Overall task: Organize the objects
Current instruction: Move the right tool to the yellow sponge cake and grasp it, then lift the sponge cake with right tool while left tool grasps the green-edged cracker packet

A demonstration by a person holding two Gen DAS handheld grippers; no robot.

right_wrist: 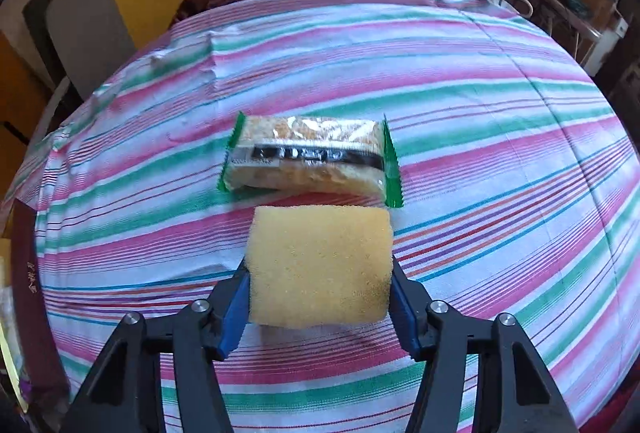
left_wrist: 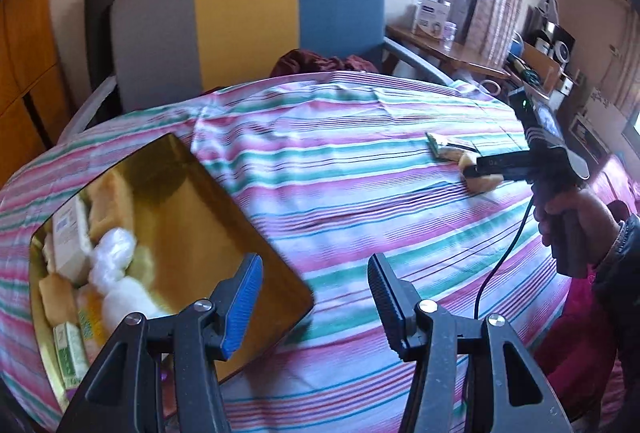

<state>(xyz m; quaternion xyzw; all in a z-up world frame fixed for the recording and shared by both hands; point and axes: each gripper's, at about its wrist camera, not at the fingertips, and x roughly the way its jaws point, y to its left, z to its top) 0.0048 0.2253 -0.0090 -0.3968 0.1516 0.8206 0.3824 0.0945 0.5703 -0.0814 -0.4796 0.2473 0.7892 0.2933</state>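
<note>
A yellow sponge (right_wrist: pixel 320 265) sits between the blue pads of my right gripper (right_wrist: pixel 320 273), which is shut on it low over the striped cloth (right_wrist: pixel 480 137). Just beyond the sponge lies a clear snack packet with green ends (right_wrist: pixel 308 157). In the left wrist view the same right gripper (left_wrist: pixel 486 169) shows at the far right with the sponge (left_wrist: pixel 480 183) and the packet (left_wrist: pixel 446 147). My left gripper (left_wrist: pixel 314 265) is open and holds nothing, beside the near corner of a gold tin (left_wrist: pixel 192 201) that holds sponges, a white bag, a box and green packets.
A chair with grey, yellow and blue panels (left_wrist: pixel 248 25) stands behind the table, with dark red cloth (left_wrist: pixel 320 61) on its seat. A cluttered wooden desk (left_wrist: pixel 448 49) is at the back right. A person's hand (left_wrist: pixel 568 217) and a black cable (left_wrist: pixel 504 257) are at the right.
</note>
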